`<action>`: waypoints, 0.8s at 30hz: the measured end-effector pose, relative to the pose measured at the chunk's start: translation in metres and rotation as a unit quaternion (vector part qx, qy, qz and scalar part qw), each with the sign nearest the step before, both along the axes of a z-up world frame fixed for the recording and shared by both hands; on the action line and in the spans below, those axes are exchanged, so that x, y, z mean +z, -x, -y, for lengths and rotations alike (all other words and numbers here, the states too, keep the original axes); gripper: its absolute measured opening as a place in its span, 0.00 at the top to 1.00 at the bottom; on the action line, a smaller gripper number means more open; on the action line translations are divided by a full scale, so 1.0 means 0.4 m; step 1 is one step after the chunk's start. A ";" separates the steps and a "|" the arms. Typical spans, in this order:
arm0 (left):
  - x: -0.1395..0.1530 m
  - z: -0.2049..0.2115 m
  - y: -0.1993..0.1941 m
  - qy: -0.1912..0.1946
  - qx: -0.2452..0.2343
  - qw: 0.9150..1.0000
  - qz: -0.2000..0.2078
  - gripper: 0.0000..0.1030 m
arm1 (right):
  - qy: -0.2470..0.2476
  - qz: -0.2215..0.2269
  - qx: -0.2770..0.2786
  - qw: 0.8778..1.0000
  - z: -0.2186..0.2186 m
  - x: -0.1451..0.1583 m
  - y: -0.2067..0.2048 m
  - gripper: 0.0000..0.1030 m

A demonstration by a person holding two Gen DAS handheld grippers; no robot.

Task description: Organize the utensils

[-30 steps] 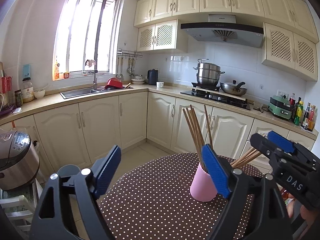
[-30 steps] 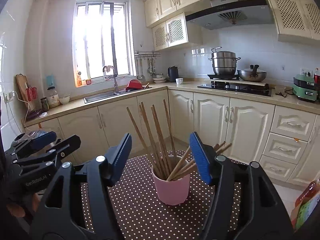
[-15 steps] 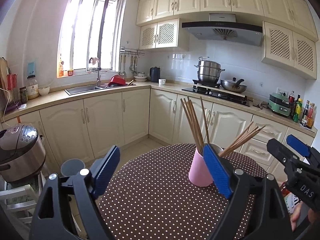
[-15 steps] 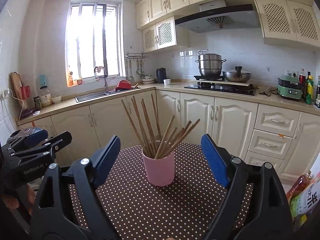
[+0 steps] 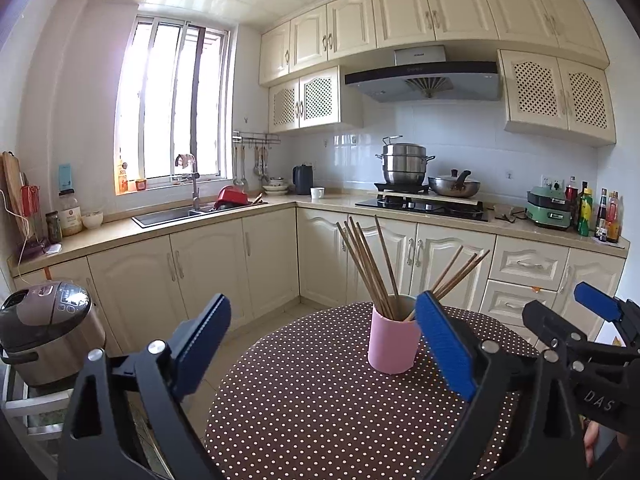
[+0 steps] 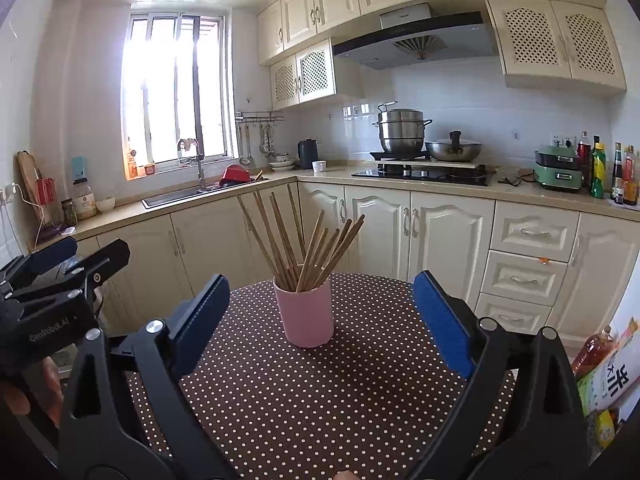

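Standing on the table (image 6: 360,400), the cup (image 6: 306,314) of upright chopsticks (image 6: 304,248) lies dead ahead of the right gripper (image 6: 320,320), right of the left gripper (image 5: 320,340); both have just opened wide, empty

Round table (image 6: 360,400), brown polka-dot cloth; pink cup (image 6: 306,314) of chopsticks (image 6: 304,240) upright on it.

Pink cup (image 6: 306,316), brown chopsticks (image 6: 280,236), brown tablecloth (image 6: 320,400) with white dots, blue pads (image 6: 200,312) on black grippers, cream cabinets (image 6: 448,232), red bowl (image 6: 236,173) by the far sink, green appliance (image 6: 558,174) far right.
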State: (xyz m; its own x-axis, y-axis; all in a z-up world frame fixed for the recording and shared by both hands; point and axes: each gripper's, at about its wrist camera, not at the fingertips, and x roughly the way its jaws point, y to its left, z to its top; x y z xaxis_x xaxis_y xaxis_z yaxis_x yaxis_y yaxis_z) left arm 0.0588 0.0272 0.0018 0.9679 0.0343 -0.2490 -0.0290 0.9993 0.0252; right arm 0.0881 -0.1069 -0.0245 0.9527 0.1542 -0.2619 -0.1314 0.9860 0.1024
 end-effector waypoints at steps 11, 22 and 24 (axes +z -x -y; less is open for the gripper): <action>0.009 0.018 0.050 0.003 -0.006 1.000 0.009 0.04 | 0.016 0.023 -0.009 1.000 -0.007 0.019 0.059 0.06; 0.025 0.019 0.081 0.011 -0.012 0.999 0.031 0.04 | 0.017 0.037 -0.011 0.999 -0.010 0.036 0.087 0.06; 0.022 0.016 0.086 0.014 -0.014 0.999 0.030 0.04 | 0.017 0.039 -0.010 0.999 -0.008 0.038 0.089 0.06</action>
